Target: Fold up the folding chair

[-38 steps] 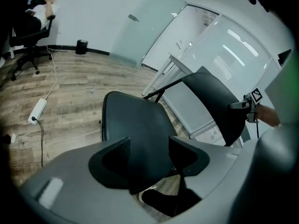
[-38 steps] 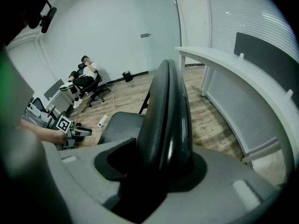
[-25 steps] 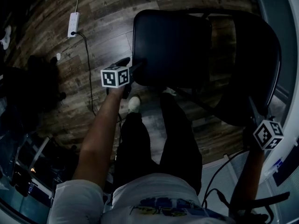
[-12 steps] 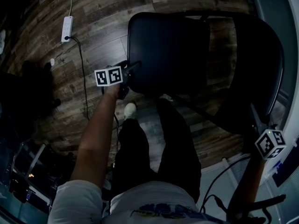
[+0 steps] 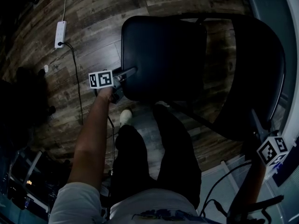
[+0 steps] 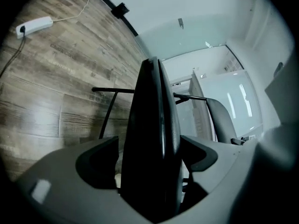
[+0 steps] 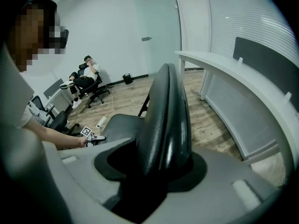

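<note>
The black folding chair stands open on the wood floor, its seat level and its backrest at the right. My left gripper is at the seat's near left edge. The seat edge runs between its jaws, which are opening, with a gap on each side. My right gripper is at the backrest's top edge. There the backrest fills the jaws of my right gripper, which is shut on it. The seat and my left gripper show beyond.
A white power strip with its cable lies on the floor at the left. My legs and a white shoe are just in front of the chair. A curved white desk stands to the right, and a person sits in an office chair far off.
My left gripper has sunk a little and rolled at the seat's edge, and its jaws have spread wider. My right gripper has kept its place on the backrest.
</note>
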`<state>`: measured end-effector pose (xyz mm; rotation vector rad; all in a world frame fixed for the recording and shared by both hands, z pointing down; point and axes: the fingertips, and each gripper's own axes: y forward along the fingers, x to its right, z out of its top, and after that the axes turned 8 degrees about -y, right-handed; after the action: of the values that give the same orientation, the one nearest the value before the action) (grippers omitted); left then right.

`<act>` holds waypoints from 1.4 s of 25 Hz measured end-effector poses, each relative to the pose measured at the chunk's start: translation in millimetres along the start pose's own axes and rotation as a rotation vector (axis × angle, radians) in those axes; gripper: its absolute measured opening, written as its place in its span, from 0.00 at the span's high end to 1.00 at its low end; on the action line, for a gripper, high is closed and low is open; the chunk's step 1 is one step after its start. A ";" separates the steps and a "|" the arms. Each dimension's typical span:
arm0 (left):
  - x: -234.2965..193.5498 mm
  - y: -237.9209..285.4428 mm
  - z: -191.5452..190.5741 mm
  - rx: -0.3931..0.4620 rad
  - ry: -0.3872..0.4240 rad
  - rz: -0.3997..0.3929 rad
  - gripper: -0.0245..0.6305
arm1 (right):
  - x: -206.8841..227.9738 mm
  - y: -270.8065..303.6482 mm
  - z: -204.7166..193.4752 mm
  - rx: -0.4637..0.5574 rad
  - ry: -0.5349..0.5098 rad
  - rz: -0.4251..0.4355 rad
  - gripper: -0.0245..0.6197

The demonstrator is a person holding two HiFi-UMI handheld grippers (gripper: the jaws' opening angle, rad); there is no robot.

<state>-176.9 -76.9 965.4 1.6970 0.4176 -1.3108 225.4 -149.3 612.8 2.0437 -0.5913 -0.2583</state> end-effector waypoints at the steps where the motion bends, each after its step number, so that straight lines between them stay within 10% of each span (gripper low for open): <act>1: 0.8 2.1 -0.8 -0.009 -0.008 -0.028 0.32 | -0.2 -0.2 0.3 0.003 0.000 0.000 0.66; 11: 16.6 24.2 -25.7 -0.253 0.066 -0.135 0.40 | 0.2 -0.4 4.3 0.026 0.012 0.005 0.66; 35: 88.4 20.4 -47.2 -0.248 0.033 -0.135 0.55 | 7.4 -36.6 23.4 0.047 0.008 -0.009 0.70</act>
<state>-101.7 -71.7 896.4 1.5049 0.6955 -1.2710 233.3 -155.0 569.8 2.0917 -0.5884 -0.2439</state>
